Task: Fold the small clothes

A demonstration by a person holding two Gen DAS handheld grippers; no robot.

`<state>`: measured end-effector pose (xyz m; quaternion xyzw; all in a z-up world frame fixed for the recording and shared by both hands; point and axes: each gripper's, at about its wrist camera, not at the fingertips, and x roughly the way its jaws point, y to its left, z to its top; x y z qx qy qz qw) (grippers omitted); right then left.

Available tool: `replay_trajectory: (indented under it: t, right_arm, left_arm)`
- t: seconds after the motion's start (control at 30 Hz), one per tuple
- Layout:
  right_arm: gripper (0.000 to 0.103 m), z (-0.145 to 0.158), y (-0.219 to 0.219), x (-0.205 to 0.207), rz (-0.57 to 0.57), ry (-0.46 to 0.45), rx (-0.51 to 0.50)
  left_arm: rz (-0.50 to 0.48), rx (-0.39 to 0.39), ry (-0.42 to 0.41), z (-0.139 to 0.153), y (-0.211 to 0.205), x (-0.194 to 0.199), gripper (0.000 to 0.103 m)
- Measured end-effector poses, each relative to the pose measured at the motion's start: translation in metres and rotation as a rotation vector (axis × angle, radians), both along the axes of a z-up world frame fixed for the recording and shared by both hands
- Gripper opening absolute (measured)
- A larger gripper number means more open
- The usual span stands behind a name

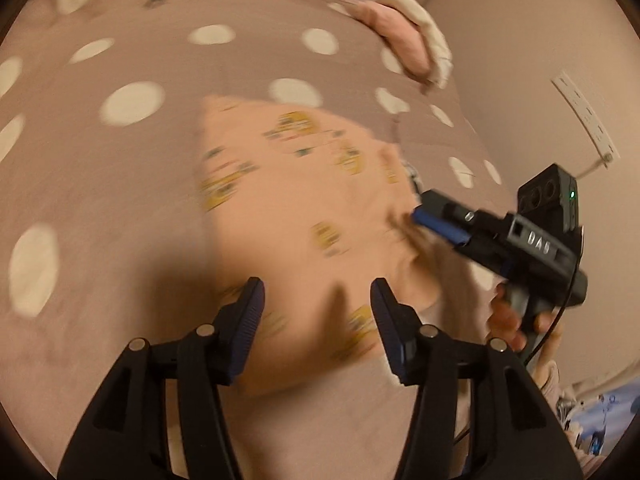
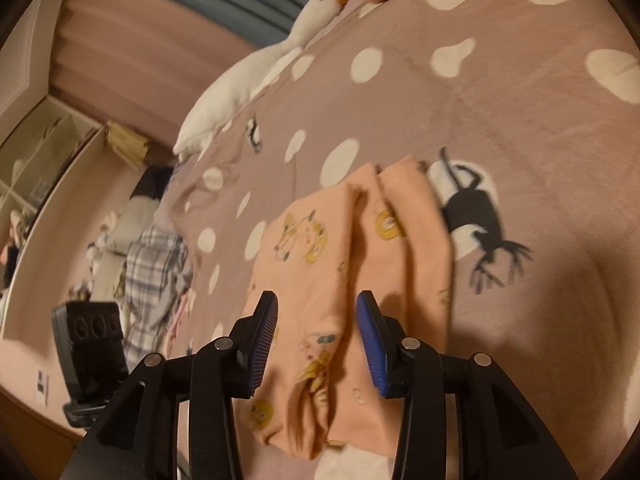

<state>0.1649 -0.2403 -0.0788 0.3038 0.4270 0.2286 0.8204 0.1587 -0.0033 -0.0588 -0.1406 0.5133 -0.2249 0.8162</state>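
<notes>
A small peach garment (image 1: 288, 200) with yellow cartoon prints lies on the dotted bed cover (image 1: 100, 200). In the right wrist view the garment (image 2: 320, 240) is folded into long overlapping panels. My left gripper (image 1: 318, 292) hangs open just above its near part, nothing between the pads. My right gripper (image 2: 317, 304) is open too, its blue pads (image 2: 370, 336) straddling a fold without pressing it. From the left wrist view the right gripper (image 1: 420, 210) points at the garment's right edge, held by a hand (image 1: 508, 320).
A white plush goose (image 2: 248, 80) and a pink cushion (image 1: 396, 36) lie at the far side of the bed. Plaid clothes (image 2: 156, 272) are piled beside the bed's left edge. A black deer print (image 2: 476, 216) marks the cover right of the garment. A power strip (image 1: 584, 120) hangs on the wall.
</notes>
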Motion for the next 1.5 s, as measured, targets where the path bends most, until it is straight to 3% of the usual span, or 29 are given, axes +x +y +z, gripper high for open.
replay_trajectory:
  t: [0.3, 0.37, 0.7, 0.8, 0.87, 0.93, 1.13, 1.3, 1.37, 1.5]
  right_arm:
    - [0.051, -0.017, 0.030, 0.029, 0.065, 0.089, -0.150]
    - [0.061, -0.018, 0.036, 0.034, 0.083, 0.092, -0.149]
    - [0.062, -0.024, 0.050, 0.048, 0.117, 0.065, -0.091]
    - [0.043, -0.030, 0.040, 0.049, 0.072, 0.075, -0.063]
    - [0.020, -0.030, 0.035, 0.048, 0.058, 0.072, -0.059]
    - [0.014, -0.027, 0.034, 0.046, 0.053, 0.062, -0.058]
    - [0.011, 0.019, 0.044, 0.033, 0.065, -0.087, -0.155]
    - [0.011, 0.053, 0.021, 0.031, 0.013, -0.152, -0.259]
    - [0.011, 0.049, 0.013, 0.034, -0.003, -0.128, -0.310]
    - [0.011, 0.012, 0.004, 0.045, -0.012, -0.015, -0.408]
  left_arm:
    - [0.130, -0.089, 0.012, -0.014, 0.054, -0.043, 0.059]
    - [0.148, -0.110, 0.011, -0.016, 0.062, -0.049, 0.059]
    - [0.174, -0.174, 0.045, -0.031, 0.082, -0.060, 0.059]
    - [0.173, -0.175, 0.055, -0.034, 0.083, -0.062, 0.059]
    - [0.171, -0.172, 0.061, -0.037, 0.083, -0.064, 0.059]
    - [0.166, -0.171, 0.067, -0.038, 0.081, -0.063, 0.059]
    - [0.135, -0.155, 0.050, -0.030, 0.070, -0.056, 0.059]
    - [0.090, -0.146, 0.020, -0.021, 0.051, -0.046, 0.059]
    - [0.069, -0.143, 0.009, -0.019, 0.041, -0.040, 0.059]
    - [0.016, -0.135, -0.013, -0.013, 0.013, -0.026, 0.059]
